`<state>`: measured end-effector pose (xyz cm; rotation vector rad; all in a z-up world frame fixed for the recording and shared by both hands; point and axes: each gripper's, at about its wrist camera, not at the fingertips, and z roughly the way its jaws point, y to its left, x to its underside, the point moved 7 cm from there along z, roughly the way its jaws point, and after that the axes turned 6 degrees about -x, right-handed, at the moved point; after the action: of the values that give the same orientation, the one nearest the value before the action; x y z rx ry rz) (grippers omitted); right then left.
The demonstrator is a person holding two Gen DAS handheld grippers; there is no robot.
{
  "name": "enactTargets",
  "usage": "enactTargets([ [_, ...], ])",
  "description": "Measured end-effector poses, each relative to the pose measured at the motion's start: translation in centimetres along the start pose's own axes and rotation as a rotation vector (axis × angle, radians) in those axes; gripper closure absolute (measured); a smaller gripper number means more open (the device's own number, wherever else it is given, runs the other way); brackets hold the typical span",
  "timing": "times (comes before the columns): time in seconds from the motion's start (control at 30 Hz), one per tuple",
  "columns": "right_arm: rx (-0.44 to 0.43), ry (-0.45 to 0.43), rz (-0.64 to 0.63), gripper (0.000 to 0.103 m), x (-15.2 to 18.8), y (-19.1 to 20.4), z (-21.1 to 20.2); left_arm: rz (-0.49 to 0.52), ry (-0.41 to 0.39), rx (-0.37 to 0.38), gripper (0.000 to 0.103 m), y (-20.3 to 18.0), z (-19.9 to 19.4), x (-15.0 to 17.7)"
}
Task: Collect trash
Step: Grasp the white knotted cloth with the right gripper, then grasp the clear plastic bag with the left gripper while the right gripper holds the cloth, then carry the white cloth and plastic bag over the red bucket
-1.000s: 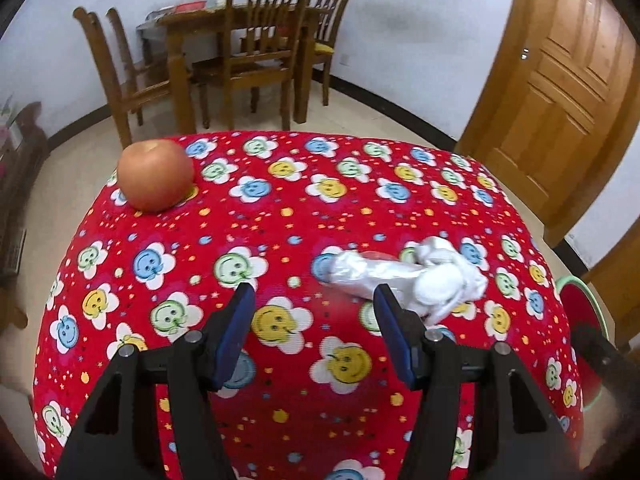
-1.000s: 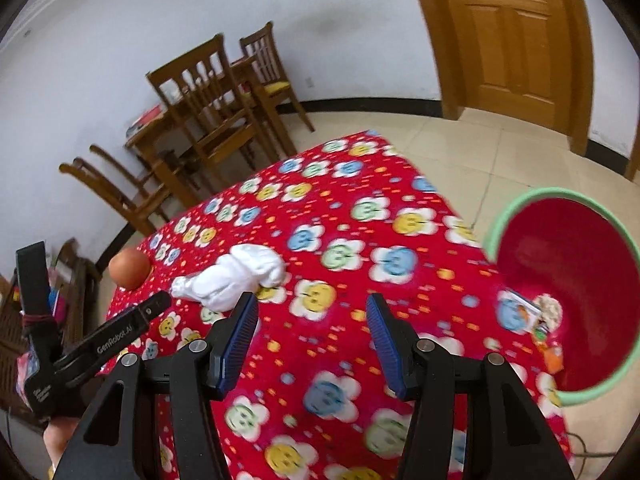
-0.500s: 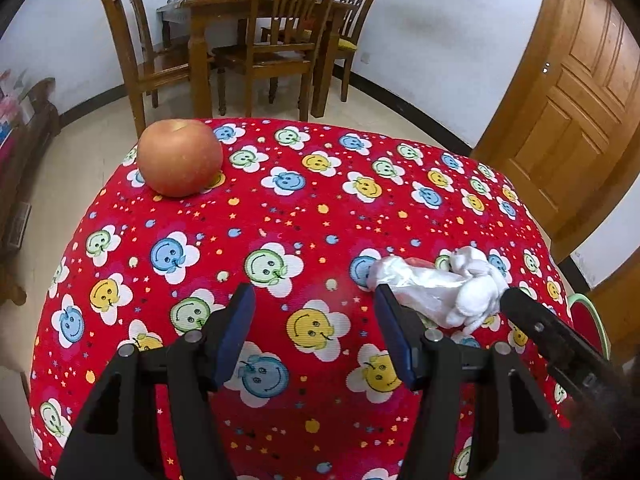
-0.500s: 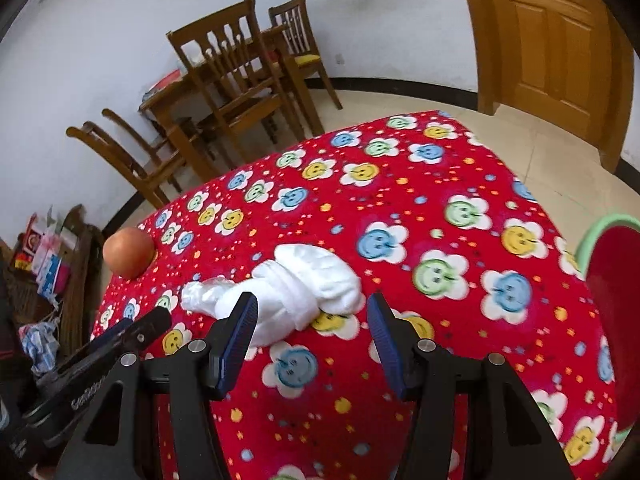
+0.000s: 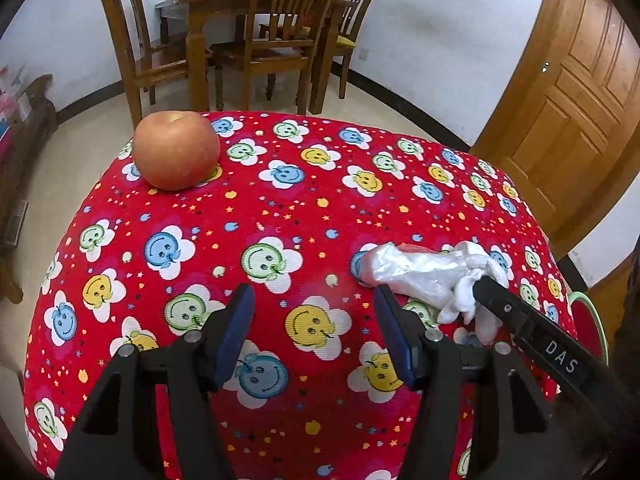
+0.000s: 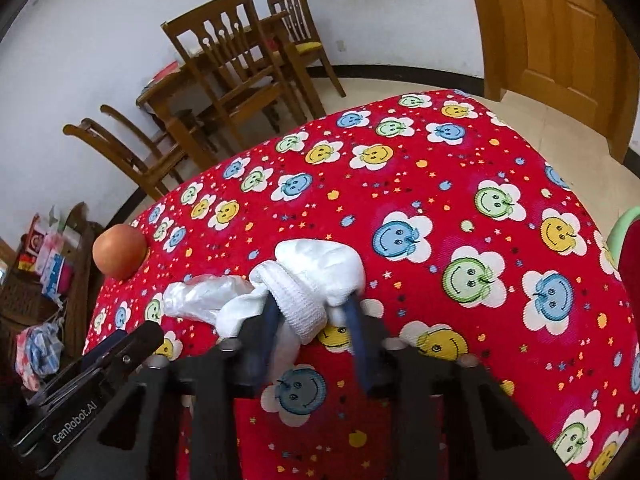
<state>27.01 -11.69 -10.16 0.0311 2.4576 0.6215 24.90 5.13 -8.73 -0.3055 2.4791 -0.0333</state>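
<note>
Jaws closing on the right gripper point(image 6: 312, 316), blue pads either side of the crumpled white cloth-and-plastic trash bundle point(image 6: 304, 280), which lies on the red smiley-flower tablecloth point(image 6: 460, 200) and fills the gap between them. Left gripper point(image 5: 314, 324) hangs with jaws apart over bare cloth, the bundle at its three o'clock. Round reddish apple point(image 5: 176, 155) sits at ten o'clock, well apart.

1. The white sock point(image 6: 320, 276), crumpled with a ribbed cuff, lies on the table's red smiley-flower cloth, bunched between blue fingers point(image 6: 270, 316) that are closing on it.
2. A crinkled clear plastic wrapper point(image 5: 412, 270) touches the sock's left side, lying flat and pointing toward the apple.
3. The red bin point(image 6: 628, 248) with a green rim stands off the table's right edge.
</note>
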Motion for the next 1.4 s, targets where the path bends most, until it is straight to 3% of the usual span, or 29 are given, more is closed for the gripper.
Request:
enactTargets([
  [0.03, 0.000, -0.003, 0.000, 0.087, 0.0, -0.1, -0.1, 0.001, 0.000, 0.002, 0.041, -0.1, 0.0, 0.0],
  [0.13, 0.006, -0.017, 0.000, 0.090, -0.1, -0.3, -0.8, 0.010, -0.003, 0.020, 0.038, -0.7, -0.3, -0.1],
  [0.5, 0.014, -0.099, 0.064, 0.090, -0.1, -3.1, -6.5, 0.109, -0.008, 0.048, 0.027, -4.1, 0.1, -0.2],
  [0.73, 0.066, -0.146, 0.089, 0.090, 0.6, -5.8, -10.9, 0.159, 0.002, 0.049, 0.025, -6.2, 1.3, -0.4],
  [1.13, 0.174, -0.231, 0.181, 0.090, 3.0, -12.0, -17.0, 0.178, 0.010, 0.029, 0.026, -7.5, 3.2, -0.6],
  [1.2, 0.194, -0.240, 0.202, 0.090, 3.6, -13.1, -17.8, 0.183, 0.008, 0.025, 0.032, -7.6, 3.3, -0.5],
  [1.4, 0.243, -0.252, 0.254, 0.090, 5.2, -15.9, -19.3, 0.173, -0.007, 0.039, 0.033, -7.8, 2.6, -0.2],
])
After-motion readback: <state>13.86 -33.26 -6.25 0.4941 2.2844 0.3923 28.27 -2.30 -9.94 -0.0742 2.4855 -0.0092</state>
